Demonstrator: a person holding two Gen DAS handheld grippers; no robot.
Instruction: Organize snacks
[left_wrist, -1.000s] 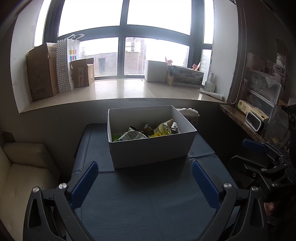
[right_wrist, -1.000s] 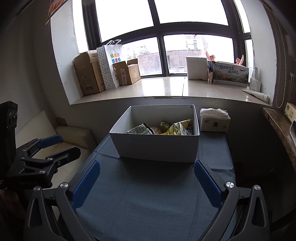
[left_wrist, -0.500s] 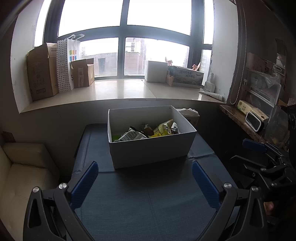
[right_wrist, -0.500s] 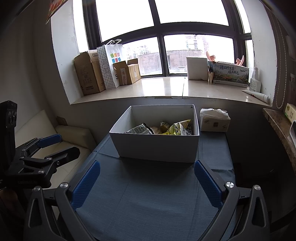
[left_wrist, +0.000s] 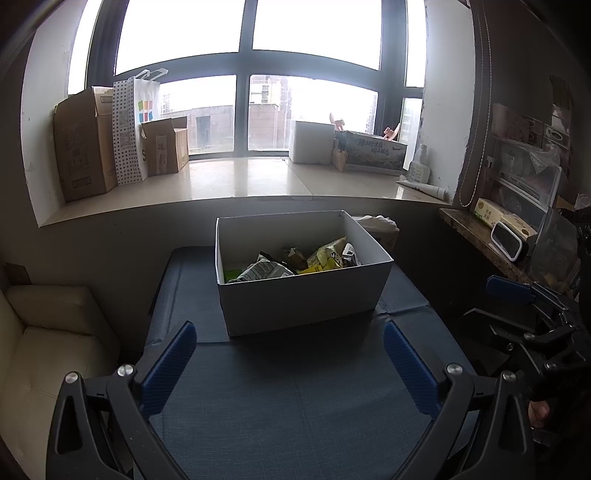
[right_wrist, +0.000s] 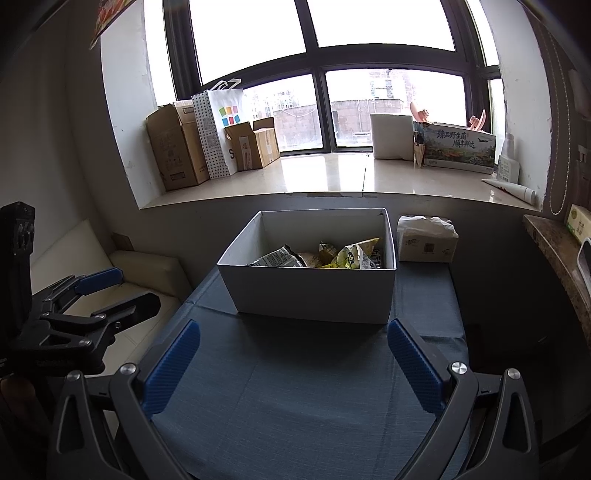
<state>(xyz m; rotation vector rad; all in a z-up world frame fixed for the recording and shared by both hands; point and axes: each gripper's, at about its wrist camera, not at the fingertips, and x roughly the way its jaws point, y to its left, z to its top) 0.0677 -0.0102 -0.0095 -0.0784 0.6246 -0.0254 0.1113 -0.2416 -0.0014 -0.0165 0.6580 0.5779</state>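
Several crinkled foil snack packets heaped inside rectangular white cardboard box, box on woven blue tablecloth, left gripper and right gripper before box, ribbed blue fingers spread apart, empty.

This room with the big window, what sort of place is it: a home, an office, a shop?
Most likely a lived-in home room. A cream sofa sits beside the blue-covered table, a tissue pack lies by the white snack box, and cardboard boxes clutter the windowsill.
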